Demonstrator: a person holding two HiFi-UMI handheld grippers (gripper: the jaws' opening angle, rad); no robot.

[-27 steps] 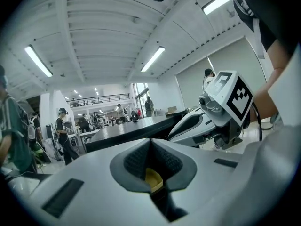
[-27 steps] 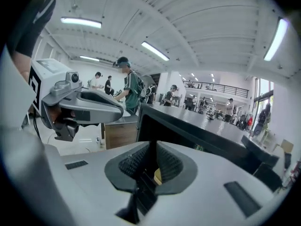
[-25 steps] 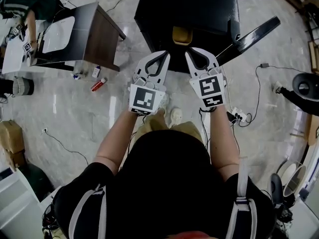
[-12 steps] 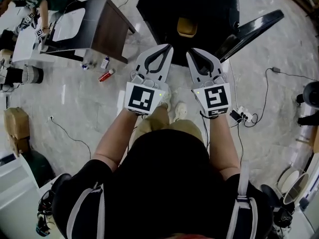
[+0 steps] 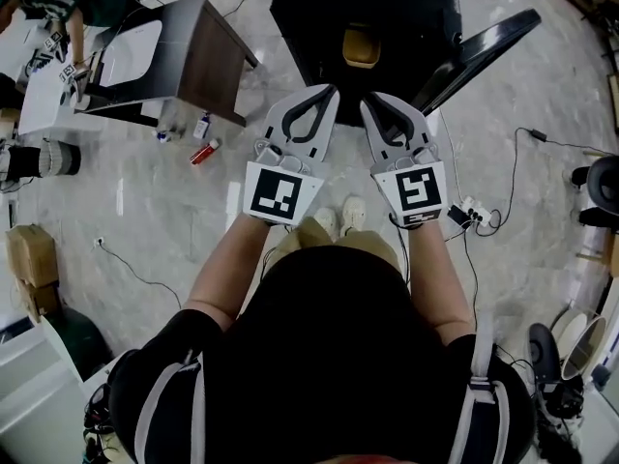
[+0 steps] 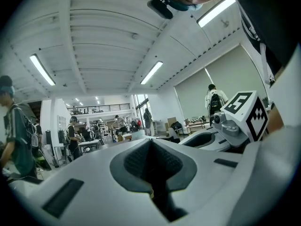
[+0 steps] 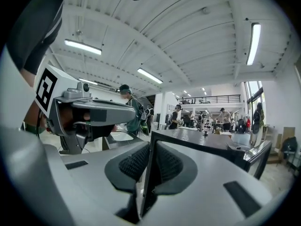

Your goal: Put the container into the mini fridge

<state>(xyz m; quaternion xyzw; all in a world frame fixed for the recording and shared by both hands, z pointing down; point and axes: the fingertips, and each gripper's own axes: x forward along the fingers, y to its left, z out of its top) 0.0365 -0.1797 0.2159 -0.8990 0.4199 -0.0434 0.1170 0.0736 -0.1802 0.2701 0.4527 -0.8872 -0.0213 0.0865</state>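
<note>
- Left gripper (image 5: pixel 326 93): held over the marble floor (image 5: pixel 164 201), in front of the black mini fridge (image 5: pixel 387 8). In the left gripper view its jaws are closed tip to tip, with nothing between them.
- Right gripper (image 5: pixel 371 101): just beside the left one and pointing at the same fridge. Its jaws likewise meet and hold nothing. The fridge's near corner (image 7: pixel 202 138) rises just beyond them.
- Fridge door (image 5: pixel 479 51): swung open to the right.
- Yellow container (image 5: pixel 361 46): at the fridge's front, just ahead of both grippers and apart from them. Whether it sits on or inside the fridge cannot be told.
- Red can (image 5: pixel 204 152): lying on the floor beside a bench (image 5: pixel 208 61), well to the left.
</note>
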